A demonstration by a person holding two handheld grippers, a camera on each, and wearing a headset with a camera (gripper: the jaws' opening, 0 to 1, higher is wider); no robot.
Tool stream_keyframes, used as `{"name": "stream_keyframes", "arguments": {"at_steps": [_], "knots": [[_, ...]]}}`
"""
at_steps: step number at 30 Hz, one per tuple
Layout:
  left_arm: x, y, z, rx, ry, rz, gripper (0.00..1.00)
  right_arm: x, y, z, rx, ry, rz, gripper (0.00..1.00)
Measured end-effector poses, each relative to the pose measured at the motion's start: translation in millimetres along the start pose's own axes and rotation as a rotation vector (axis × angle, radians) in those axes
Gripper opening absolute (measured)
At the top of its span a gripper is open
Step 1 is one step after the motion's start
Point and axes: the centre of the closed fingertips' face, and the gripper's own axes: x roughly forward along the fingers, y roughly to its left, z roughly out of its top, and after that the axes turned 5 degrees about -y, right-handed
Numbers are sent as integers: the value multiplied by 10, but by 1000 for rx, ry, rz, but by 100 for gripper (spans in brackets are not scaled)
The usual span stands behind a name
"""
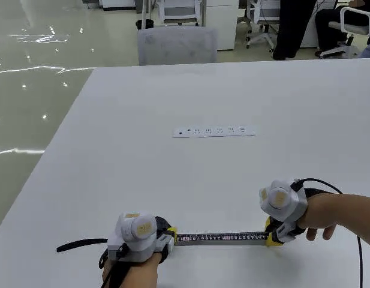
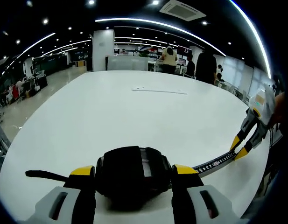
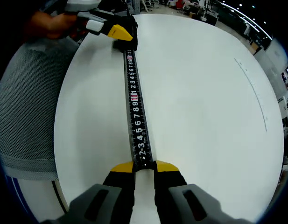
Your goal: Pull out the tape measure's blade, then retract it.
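Black tape measure case (image 2: pixel 134 173) sits flat on the white table (image 1: pixel 202 180), down at my seven o'clock, squeezed between my left gripper's (image 1: pixel 171 235) jaws. Its blade (image 1: pixel 220 238) is out, dark with white numbers, running straight toward three o'clock, tip pinched in my right gripper (image 3: pixel 144 164).
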Motion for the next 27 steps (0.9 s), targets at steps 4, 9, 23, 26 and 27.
{"name": "stream_keyframes", "arguments": {"at_steps": [4,9,23,26,27], "knots": [[-10,3,-2,1,-1,0,61,-3,4,-1,5,-3,1,13],[-14,10,-2,0,5,-9,59,-2,16,8,-22,-2,4,13],[-16,8,-14,-7,17,-40,59,2,35,53,-25,-57,11,13],[-15,7,-14,-9,19,-41,59,24,34,90,-35,-65,12,13],[-15,7,-14,-10,20,-42,59,28,41,105,-32,-68,13,13]]}}
